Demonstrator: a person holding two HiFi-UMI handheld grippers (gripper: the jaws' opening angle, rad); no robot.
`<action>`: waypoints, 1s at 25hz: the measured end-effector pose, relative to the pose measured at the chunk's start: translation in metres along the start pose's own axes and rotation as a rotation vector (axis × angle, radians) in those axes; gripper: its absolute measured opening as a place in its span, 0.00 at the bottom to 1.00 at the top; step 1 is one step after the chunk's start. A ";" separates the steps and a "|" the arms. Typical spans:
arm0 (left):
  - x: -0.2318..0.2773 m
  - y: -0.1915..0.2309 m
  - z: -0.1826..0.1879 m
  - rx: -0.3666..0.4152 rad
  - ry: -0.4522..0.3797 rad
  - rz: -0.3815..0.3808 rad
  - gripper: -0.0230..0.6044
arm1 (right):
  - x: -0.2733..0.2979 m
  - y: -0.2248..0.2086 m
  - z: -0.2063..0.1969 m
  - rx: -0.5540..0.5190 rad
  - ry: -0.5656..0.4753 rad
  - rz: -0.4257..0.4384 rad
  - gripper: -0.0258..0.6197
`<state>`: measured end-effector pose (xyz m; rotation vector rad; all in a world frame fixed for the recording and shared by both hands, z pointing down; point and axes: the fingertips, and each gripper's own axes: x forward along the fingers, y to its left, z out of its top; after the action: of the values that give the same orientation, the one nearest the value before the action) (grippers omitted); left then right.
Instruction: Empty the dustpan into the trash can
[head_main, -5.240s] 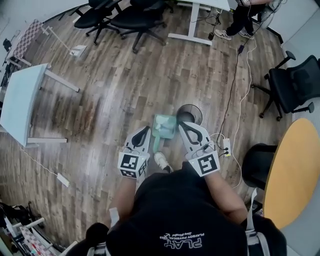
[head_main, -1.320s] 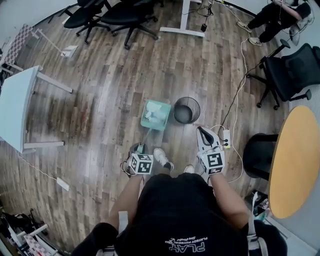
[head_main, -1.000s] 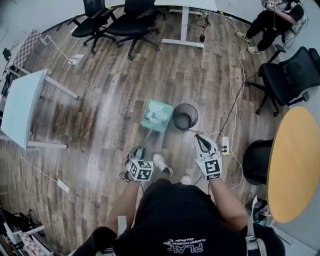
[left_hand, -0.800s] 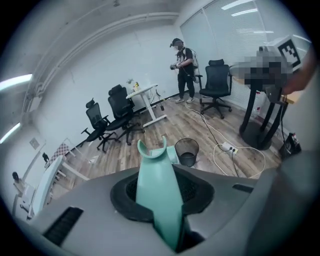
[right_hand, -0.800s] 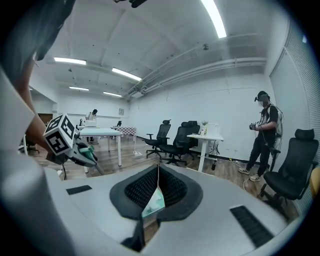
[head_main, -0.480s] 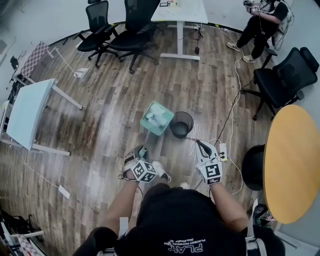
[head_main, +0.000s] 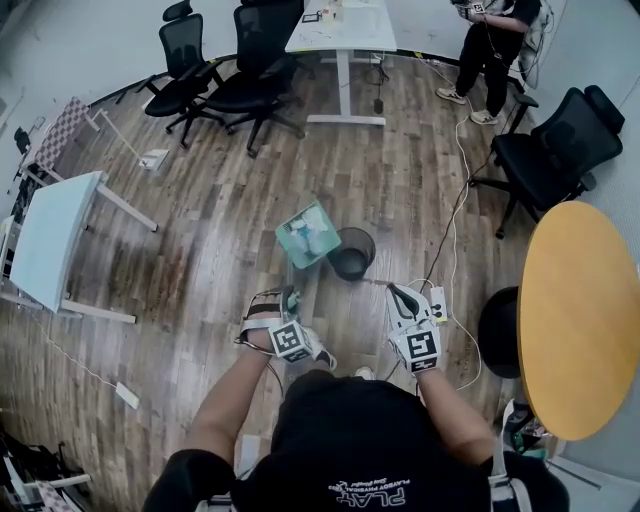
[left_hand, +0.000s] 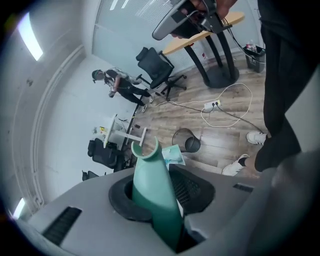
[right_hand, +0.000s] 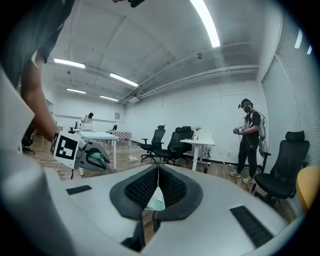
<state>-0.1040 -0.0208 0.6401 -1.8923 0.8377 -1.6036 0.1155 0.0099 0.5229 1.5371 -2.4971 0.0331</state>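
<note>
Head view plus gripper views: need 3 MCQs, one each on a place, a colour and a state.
1. In the head view, where is the dustpan relative to the trash can?
A. inside it
B. just left of it
C. far to its right

2. What colour is the dustpan?
A. red
B. black
C. green

3. The left gripper is:
A. shut on the dustpan handle
B. open and empty
C. shut on a cup

Key:
1 B, the pan is at the can's left rim.
2 C, pan and handle are both green.
3 A, the handle is clamped between its jaws, which have just eased slightly wider.
</note>
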 end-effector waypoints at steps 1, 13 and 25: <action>0.001 0.000 0.001 0.015 -0.001 -0.001 0.21 | -0.001 -0.001 -0.003 0.001 0.001 -0.002 0.08; 0.007 -0.012 0.033 0.274 -0.014 -0.055 0.21 | -0.005 -0.001 -0.008 -0.017 0.000 0.021 0.08; 0.018 -0.022 0.033 0.553 0.079 -0.085 0.19 | -0.005 0.011 -0.006 -0.070 0.007 0.042 0.08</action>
<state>-0.0670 -0.0197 0.6624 -1.4911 0.2937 -1.7452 0.1087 0.0204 0.5288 1.4547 -2.4973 -0.0425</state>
